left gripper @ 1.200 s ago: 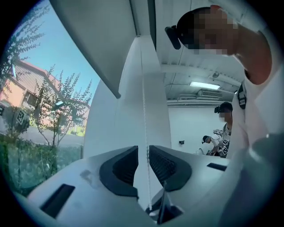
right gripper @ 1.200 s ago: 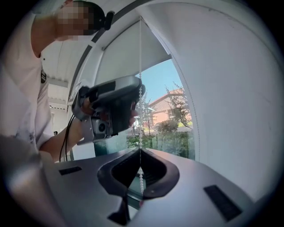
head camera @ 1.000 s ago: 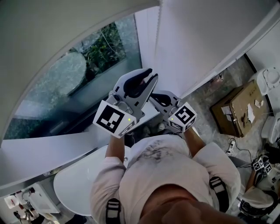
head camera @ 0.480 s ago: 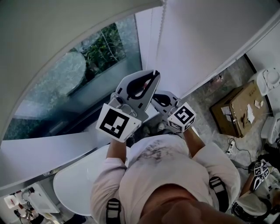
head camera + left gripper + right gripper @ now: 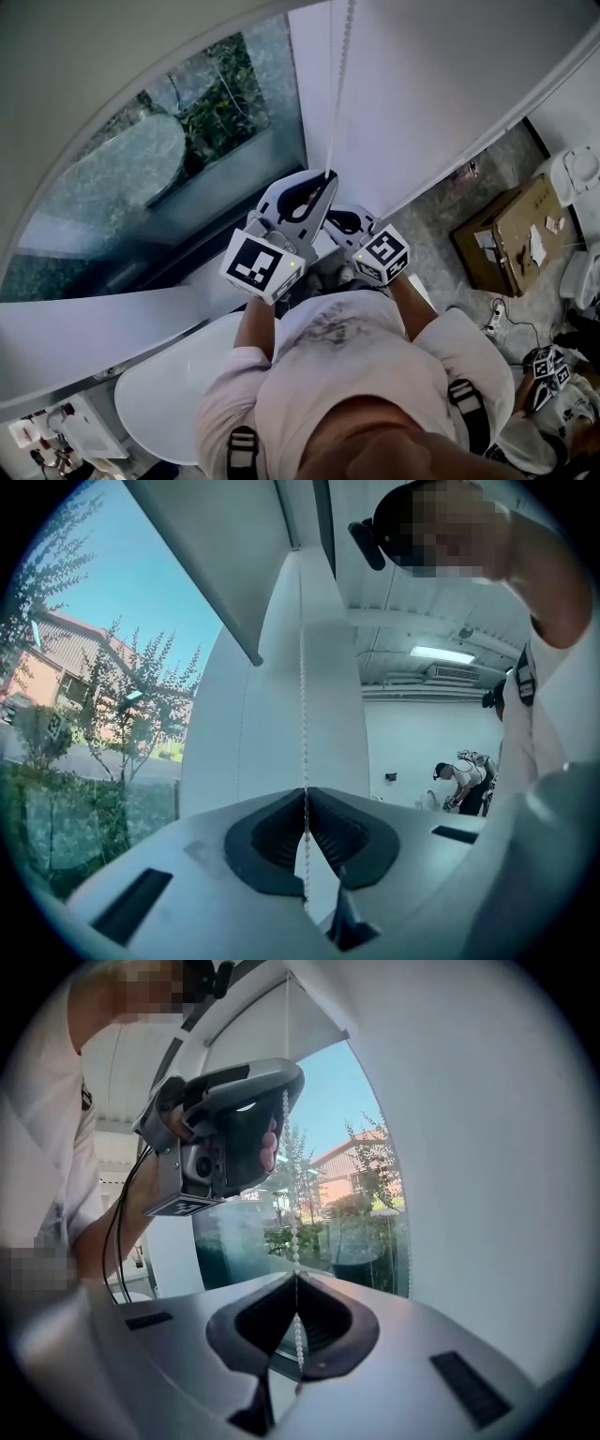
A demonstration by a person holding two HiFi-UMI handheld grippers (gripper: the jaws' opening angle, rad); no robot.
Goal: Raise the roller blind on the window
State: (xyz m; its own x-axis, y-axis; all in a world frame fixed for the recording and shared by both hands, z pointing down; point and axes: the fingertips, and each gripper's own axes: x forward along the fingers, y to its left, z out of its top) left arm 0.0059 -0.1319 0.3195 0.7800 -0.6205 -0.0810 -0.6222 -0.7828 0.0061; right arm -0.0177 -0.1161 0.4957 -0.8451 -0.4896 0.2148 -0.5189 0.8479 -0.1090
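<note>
Right gripper (image 5: 295,1279): lower centre of its own view, jaws pinched together on the bead chain (image 5: 292,1232). A few beads hang loose below the pads. In the head view it sits just right of and below the left gripper.
Left gripper (image 5: 305,794): jaws closed on the same chain. The right gripper view shows it higher up the chain, at upper left of that frame.
Bead chain: runs straight from the grippers to the top centre of the head view, beside the white window post (image 5: 314,84).
Roller blind (image 5: 112,56): fills the upper left of the head view. Its bottom edge arcs across the frame and it covers the upper part of the window (image 5: 187,159).
Window: the bare glass below the blind shows trees and a building outside.
Cardboard box (image 5: 511,230): on the floor, right of the head view.
Second person (image 5: 464,780): bent over, far back in the room, right middle of the left gripper view.
</note>
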